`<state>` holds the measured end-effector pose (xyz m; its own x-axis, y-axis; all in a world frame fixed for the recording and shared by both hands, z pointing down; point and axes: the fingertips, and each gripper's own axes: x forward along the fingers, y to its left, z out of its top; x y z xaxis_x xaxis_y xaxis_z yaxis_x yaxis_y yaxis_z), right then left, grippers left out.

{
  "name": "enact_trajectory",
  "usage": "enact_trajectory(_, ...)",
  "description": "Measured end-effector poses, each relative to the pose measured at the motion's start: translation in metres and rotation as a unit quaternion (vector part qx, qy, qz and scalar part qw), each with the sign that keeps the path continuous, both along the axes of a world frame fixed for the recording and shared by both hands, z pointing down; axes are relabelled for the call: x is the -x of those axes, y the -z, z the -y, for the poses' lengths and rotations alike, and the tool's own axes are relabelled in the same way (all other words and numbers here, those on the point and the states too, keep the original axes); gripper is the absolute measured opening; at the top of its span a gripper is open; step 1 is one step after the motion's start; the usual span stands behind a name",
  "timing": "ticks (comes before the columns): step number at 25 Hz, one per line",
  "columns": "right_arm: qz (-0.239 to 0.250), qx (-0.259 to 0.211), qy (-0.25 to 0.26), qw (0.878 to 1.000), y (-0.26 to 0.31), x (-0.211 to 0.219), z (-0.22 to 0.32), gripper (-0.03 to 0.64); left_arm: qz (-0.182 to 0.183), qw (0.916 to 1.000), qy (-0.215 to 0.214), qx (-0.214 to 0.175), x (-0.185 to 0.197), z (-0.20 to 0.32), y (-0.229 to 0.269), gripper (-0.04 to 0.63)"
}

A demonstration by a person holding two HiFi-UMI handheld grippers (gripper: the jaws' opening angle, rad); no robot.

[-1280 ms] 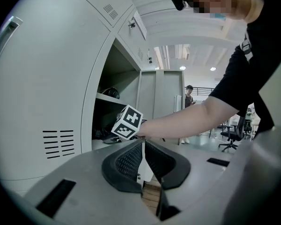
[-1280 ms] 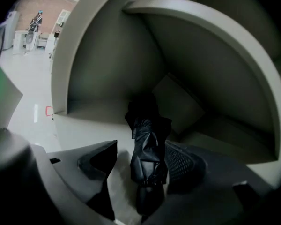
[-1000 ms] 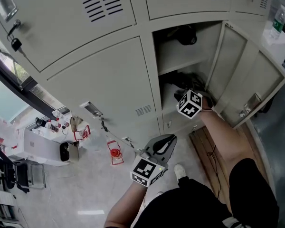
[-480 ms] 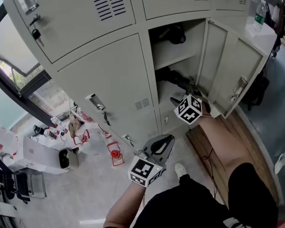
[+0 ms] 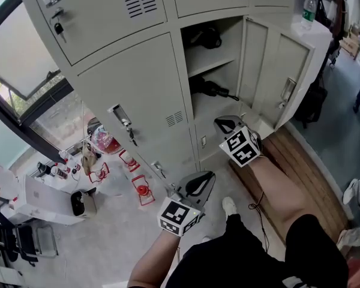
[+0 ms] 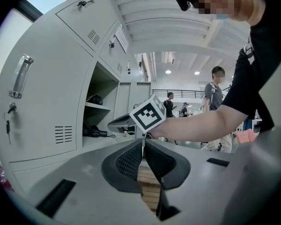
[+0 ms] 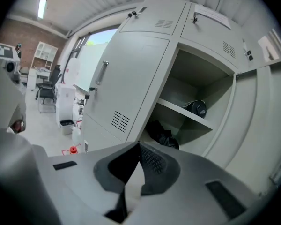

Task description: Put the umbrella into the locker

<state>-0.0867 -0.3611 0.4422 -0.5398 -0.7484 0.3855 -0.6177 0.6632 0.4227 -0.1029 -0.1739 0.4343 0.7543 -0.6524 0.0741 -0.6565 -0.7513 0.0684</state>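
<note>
Left gripper (image 5: 207, 175), lower centre: pressed together, empty. Umbrella (image 5: 207, 89) lies on the locker's (image 5: 218, 60) lower shelf, mid-frame. Right gripper (image 5: 218, 123) below it has just been closing, on nothing. Stowing looks done; next, likely swing the door (image 5: 270, 65) closed.

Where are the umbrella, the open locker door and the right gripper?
umbrella (image 5: 207, 89), head view, its black body.
locker door (image 5: 294, 56), head view, panel above the handle.
right gripper (image 7: 139, 145), right gripper view, its closed tips.

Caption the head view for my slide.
Umbrella lies low in the open locker; right tongs, just closed empty, and shut left tongs outside.
</note>
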Motion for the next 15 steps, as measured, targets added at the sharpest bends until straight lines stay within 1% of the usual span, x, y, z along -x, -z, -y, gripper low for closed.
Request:
enact_trajectory(7,0.070,0.023,-0.005,0.997,0.013,0.000,-0.059,0.054,-0.006,0.9998,-0.006,0.018,0.005,-0.027,-0.011,0.026)
enact_trajectory(12,0.102,0.034,-0.008,0.994,0.020,-0.006,-0.093,0.054,-0.018,0.9995,0.001,0.028,0.011,-0.034,-0.010,0.026)
enact_trajectory(15,0.116,0.035,-0.009,0.993,0.023,-0.013,-0.111,0.054,-0.024,0.9994,0.007,0.026,0.011,-0.035,-0.008,0.026)
